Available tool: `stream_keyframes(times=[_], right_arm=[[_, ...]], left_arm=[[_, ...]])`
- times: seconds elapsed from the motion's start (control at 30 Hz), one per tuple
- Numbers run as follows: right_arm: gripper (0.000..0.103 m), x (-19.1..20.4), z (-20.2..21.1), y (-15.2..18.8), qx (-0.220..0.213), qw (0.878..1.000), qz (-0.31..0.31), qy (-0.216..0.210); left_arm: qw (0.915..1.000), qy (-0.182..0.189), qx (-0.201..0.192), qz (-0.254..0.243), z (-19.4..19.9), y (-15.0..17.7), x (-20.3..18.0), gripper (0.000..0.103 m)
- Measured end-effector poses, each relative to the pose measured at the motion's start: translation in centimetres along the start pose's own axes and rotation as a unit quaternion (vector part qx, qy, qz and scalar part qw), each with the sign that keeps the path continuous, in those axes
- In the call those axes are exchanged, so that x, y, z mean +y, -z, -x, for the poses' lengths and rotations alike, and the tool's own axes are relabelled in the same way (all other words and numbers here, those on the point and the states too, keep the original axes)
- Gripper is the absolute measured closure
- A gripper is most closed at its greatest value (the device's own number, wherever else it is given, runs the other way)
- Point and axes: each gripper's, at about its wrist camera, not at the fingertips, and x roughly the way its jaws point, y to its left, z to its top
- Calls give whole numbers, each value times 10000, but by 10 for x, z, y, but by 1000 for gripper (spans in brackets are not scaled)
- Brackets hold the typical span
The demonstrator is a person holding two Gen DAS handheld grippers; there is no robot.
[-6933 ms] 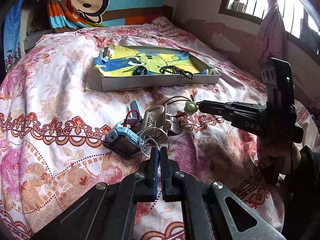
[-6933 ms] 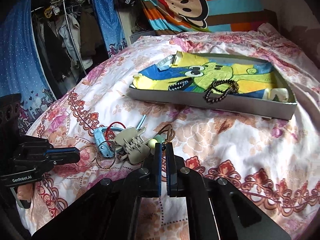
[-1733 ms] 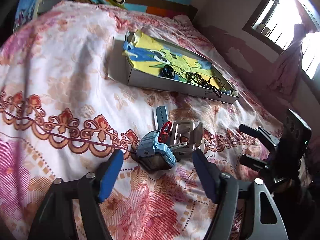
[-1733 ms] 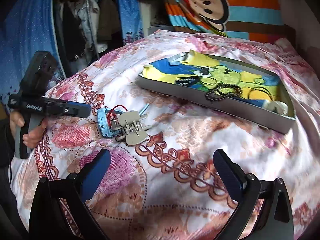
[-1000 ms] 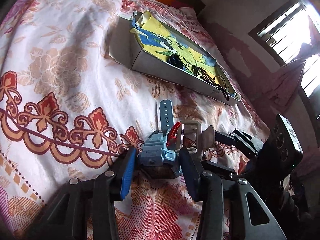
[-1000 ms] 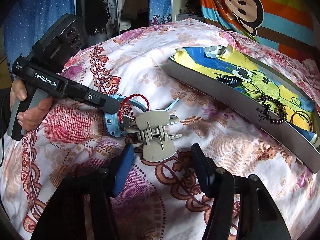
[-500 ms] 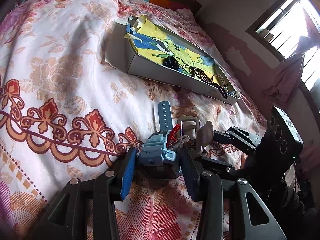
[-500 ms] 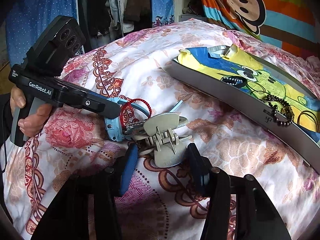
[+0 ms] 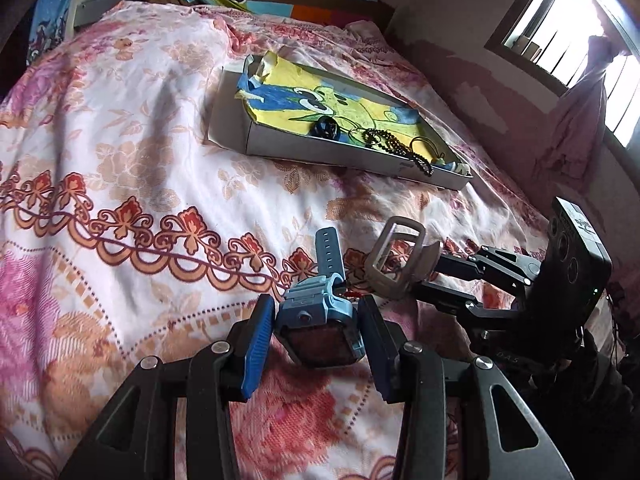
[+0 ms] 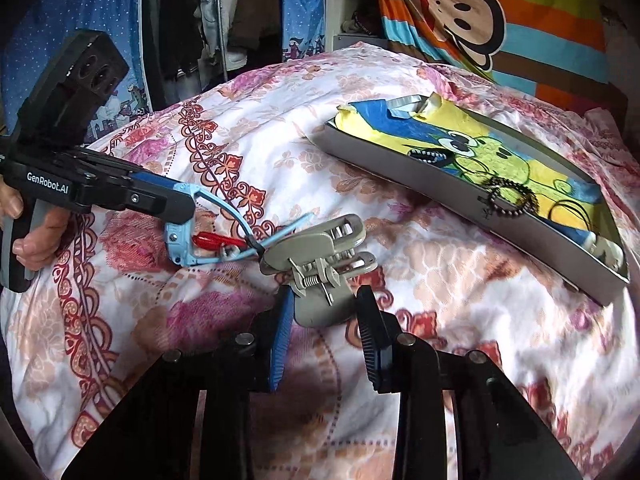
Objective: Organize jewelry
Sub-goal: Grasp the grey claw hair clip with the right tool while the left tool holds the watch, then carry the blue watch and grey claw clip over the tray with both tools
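My left gripper [image 9: 316, 340] is shut on a blue watch [image 9: 316, 312], its strap [image 9: 328, 248] pointing away over the bedspread. A grey hair claw clip [image 10: 320, 280] sits between the closing jaws of my right gripper [image 10: 324, 320]; both pads press on its lower paddle, and it is raised and tilted. In the right wrist view the left gripper [image 10: 182, 208] holds the watch [image 10: 178, 236], and a red bracelet [image 10: 214, 240] is stretched between watch and clip. In the left wrist view the right gripper [image 9: 428, 280] holds the clip [image 9: 400, 264]. The grey tray [image 9: 320, 152] holds a black bead bracelet [image 9: 396, 148].
The tray [image 10: 400, 168], lined with a yellow and blue cartoon cloth, lies further up the floral bedspread [image 9: 120, 140] with the bead bracelet [image 10: 512, 196] draped over its wall. A person's hand [image 10: 36, 248] grips the left handle. Hanging clothes [image 10: 208, 12] stand beyond the bed; a window [image 9: 580, 28] is at right.
The right jaws have closed onto the hair clip. Both grippers have risen a little, drawing clip and watch apart, with the red bracelet pulled taut between them.
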Motion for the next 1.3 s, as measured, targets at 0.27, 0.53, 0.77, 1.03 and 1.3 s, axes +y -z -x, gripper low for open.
stream_keyframes(times=[0.27, 0.53, 0.77, 1.03, 1.3], right_arm=[[75, 15, 41, 21, 0, 9995, -33, 329], [102, -2, 59, 46, 102, 9981, -387, 473], [89, -23, 63, 54, -39, 9940, -1085, 93], [49, -20, 37, 45, -5, 9914, -1310, -10], [50, -17, 2, 26, 289, 9917, -1238, 191]], left_arm=[[9985, 181, -332, -407, 29, 26, -40, 62], [9986, 155, -349, -363, 34, 47, -53, 62], [9986, 47, -435, -296, 32, 56, -54, 62], [9972, 137, -741, -22, 31, 55, -44, 62], [9970, 275, -705, 177, 22, 52, -38, 62]])
